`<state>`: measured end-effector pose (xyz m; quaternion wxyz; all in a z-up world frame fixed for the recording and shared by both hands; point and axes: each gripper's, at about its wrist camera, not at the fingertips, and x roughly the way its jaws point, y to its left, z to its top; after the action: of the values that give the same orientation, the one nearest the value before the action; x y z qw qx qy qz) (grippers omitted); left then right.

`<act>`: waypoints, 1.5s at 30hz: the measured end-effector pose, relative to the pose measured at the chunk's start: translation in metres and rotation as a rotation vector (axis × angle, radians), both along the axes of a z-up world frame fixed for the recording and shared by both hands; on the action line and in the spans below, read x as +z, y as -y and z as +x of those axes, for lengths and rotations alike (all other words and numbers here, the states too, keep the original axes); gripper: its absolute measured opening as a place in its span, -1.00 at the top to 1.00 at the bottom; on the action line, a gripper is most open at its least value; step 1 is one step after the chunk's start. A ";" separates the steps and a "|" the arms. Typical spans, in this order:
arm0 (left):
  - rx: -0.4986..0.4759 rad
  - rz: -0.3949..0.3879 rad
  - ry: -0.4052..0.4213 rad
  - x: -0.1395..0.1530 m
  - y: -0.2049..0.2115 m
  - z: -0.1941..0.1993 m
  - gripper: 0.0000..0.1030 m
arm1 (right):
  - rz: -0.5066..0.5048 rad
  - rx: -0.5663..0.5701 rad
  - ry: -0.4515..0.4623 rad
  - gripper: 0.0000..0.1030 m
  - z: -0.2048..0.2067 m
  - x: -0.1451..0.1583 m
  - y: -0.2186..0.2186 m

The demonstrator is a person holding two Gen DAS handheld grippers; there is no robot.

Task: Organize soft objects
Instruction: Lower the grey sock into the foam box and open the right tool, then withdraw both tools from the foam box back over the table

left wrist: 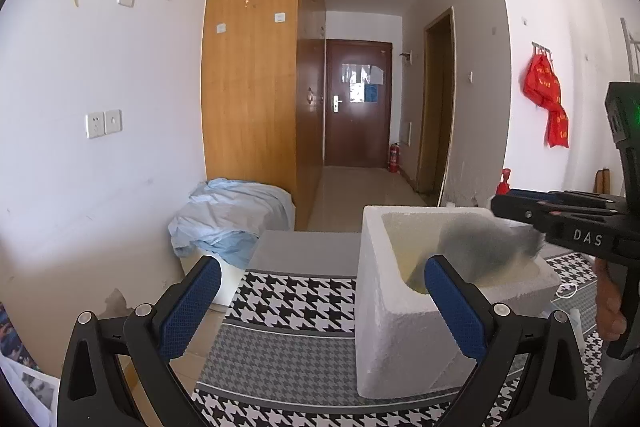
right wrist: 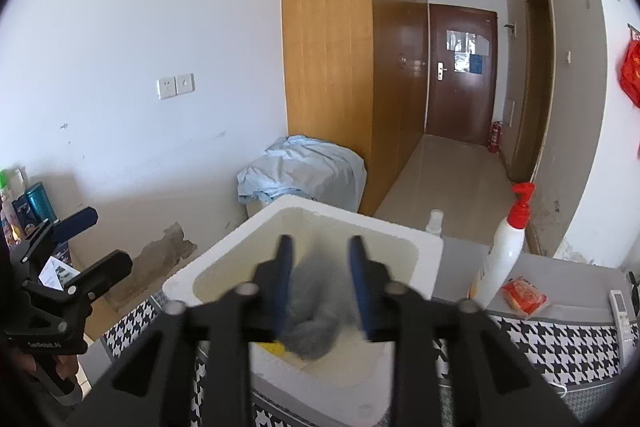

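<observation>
A grey soft object (right wrist: 314, 303), blurred and of no clear shape, is lying inside the white foam box (right wrist: 404, 239) at lower centre of the right wrist view. The right gripper (right wrist: 320, 279) is reaching into the box, its blue pads (right wrist: 285, 281) standing on either side of the object; whether they are pressing it cannot be told. A yellow scrap (right wrist: 276, 348) is showing beneath, mostly hidden. In the left wrist view the same object (left wrist: 484, 247) is appearing smeared above the box rim (left wrist: 370, 267). The left gripper (left wrist: 322, 301) is holding its fingers wide apart at lower frame, gripping nothing. The box is sitting on a houndstooth cloth (left wrist: 296, 295). At right, a pump bottle (right wrist: 505, 251) is standing upright.
</observation>
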<state>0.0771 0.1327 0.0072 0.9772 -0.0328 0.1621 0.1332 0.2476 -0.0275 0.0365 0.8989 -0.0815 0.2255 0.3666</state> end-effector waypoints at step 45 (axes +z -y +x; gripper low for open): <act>-0.119 0.010 0.017 0.016 0.062 -0.017 -0.98 | 0.039 0.017 0.115 -0.92 -0.061 0.007 0.064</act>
<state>0.0605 0.0706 0.0230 0.9848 -0.0195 0.1549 0.0755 0.1866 -0.0916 0.0434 0.9086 -0.0870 0.1655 0.3734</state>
